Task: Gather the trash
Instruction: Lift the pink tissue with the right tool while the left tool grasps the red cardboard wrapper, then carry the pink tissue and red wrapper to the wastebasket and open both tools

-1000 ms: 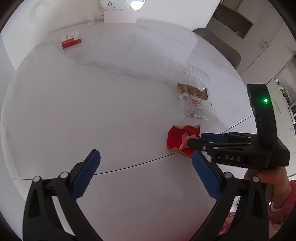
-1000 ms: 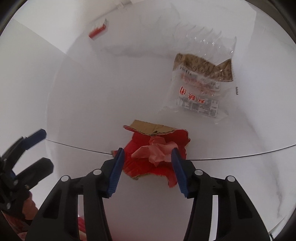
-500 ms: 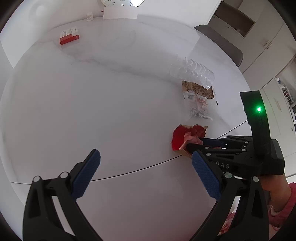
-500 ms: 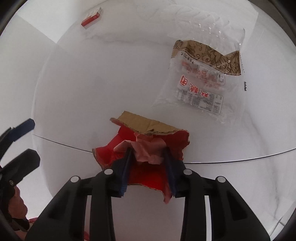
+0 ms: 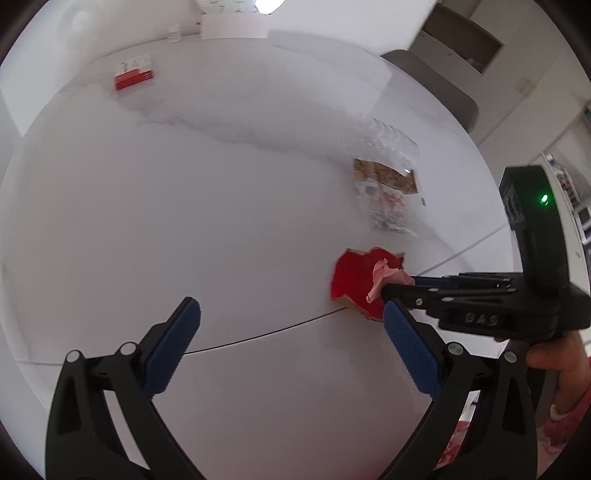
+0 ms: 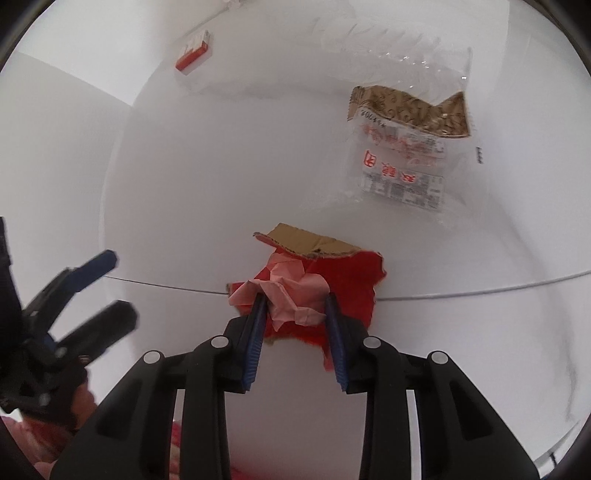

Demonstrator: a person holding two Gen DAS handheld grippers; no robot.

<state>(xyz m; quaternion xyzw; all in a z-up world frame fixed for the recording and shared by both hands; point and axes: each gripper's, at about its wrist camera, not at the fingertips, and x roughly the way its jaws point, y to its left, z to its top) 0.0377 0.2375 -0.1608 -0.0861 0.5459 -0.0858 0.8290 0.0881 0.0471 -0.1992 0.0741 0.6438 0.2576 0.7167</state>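
A torn red cardboard piece (image 6: 351, 280) lies on the white table (image 5: 184, 184) with a crumpled pink paper wad (image 6: 291, 288) on top. My right gripper (image 6: 294, 301) is shut on that wad, both blue pads pressing its sides. In the left wrist view the same gripper (image 5: 397, 286) reaches the red piece (image 5: 354, 277) from the right. My left gripper (image 5: 291, 310) hangs open above bare table, left of the red piece, with nothing between its fingers. A clear plastic wrapper (image 6: 402, 147) with a brown printed top lies farther back.
A small red and white box (image 5: 133, 75) sits far back left. A white sign (image 5: 234, 26) and a small glass (image 5: 173, 33) stand at the table's far edge. A grey chair (image 5: 436, 85) stands behind the table on the right. A thin seam crosses the tabletop.
My right gripper's jaws went from standing either side of the pink wad to closed on it, and it moved in slightly. My left gripper stayed open and still.
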